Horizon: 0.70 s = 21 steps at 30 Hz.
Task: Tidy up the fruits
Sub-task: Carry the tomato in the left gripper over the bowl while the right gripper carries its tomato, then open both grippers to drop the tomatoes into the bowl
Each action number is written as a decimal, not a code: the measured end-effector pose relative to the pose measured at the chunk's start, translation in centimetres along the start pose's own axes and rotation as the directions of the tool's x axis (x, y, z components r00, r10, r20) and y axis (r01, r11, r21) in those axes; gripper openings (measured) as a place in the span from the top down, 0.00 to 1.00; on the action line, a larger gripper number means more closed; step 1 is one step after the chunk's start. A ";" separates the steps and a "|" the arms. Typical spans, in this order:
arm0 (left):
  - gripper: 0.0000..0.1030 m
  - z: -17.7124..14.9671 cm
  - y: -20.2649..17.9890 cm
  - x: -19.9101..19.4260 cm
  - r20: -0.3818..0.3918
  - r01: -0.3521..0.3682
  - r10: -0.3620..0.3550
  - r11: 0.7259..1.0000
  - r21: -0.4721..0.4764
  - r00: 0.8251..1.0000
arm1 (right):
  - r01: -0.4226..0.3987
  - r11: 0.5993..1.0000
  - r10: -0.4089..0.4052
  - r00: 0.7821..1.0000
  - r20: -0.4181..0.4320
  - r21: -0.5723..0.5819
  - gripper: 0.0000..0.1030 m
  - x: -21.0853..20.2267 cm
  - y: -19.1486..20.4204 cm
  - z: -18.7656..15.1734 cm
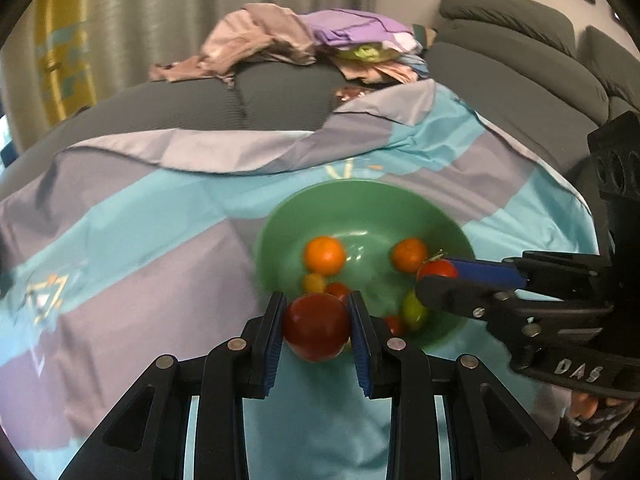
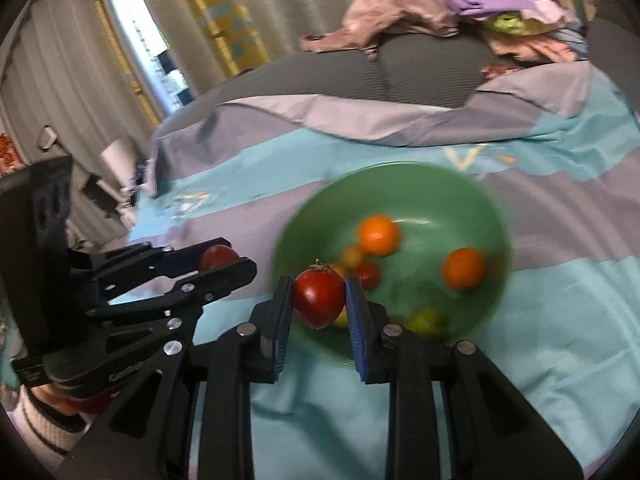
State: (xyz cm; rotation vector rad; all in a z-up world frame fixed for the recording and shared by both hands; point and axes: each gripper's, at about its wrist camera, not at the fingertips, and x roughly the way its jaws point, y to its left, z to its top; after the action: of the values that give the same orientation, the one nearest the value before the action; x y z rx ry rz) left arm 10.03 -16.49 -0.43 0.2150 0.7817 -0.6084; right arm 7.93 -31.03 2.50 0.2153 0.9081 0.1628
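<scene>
Two tongs each pinch a fruit: the left gripper (image 1: 317, 326) is clamped on a dark red tomato (image 1: 316, 327) at lower centre of its view, and the right gripper (image 2: 319, 305) squeezes a stemmed red tomato (image 2: 319, 297) over the near rim of the green bowl (image 2: 440, 184). Inside the bowl lie two oranges (image 2: 377, 235), smaller red and yellow fruits and a green one, all blurred. Around it the blue-grey cloth (image 1: 140, 240) lies bare to the left and front; a clothes pile (image 1: 280, 40) sits on the grey sofa (image 1: 520, 40) at upper centre.
</scene>
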 end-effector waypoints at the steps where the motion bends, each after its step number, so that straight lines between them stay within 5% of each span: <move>1: 0.70 0.5 -0.4 0.9 -0.009 -0.003 0.003 1.000 0.010 1.000 | 0.028 1.000 -0.028 1.000 -0.007 0.005 0.73 0.4 -0.8 0.1; 9: 0.70 1.3 -2.4 3.9 -0.090 -0.044 0.048 0.998 0.050 0.995 | 0.066 0.998 -0.065 0.996 -0.054 0.016 0.72 1.6 -3.1 0.4; 10: 0.62 1.2 -2.3 3.6 -0.090 -0.051 0.056 0.997 0.054 0.994 | 0.068 0.998 -0.067 0.996 -0.053 0.009 0.70 1.3 -3.0 0.4; 11: 0.49 1.2 -2.4 3.3 -0.090 -0.069 0.074 0.996 0.059 0.993 | 0.072 0.997 -0.072 0.996 -0.051 0.006 0.65 1.0 -2.9 0.4; 13: 0.40 1.1 -2.3 2.5 -0.079 -0.109 0.114 0.992 0.063 0.990 | 0.080 0.997 -0.080 0.996 -0.051 0.003 0.56 0.3 -2.8 0.5; 17: 0.38 1.4 -1.5 0.1 -0.063 -0.126 0.128 0.992 0.028 0.990 | 0.099 0.995 -0.100 0.994 -0.042 -0.029 0.30 -1.9 -1.9 0.9; 21: 0.38 1.8 -1.2 -2.3 -0.059 -0.190 0.190 0.982 0.006 0.980 | 0.088 0.994 -0.091 0.995 -0.039 -0.068 0.27 -4.4 -0.8 1.6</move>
State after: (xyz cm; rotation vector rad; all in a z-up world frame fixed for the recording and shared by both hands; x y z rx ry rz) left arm 9.17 -17.20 2.50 0.3054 0.8081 -0.4226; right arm 6.56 -32.97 6.64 0.1094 0.9510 0.1144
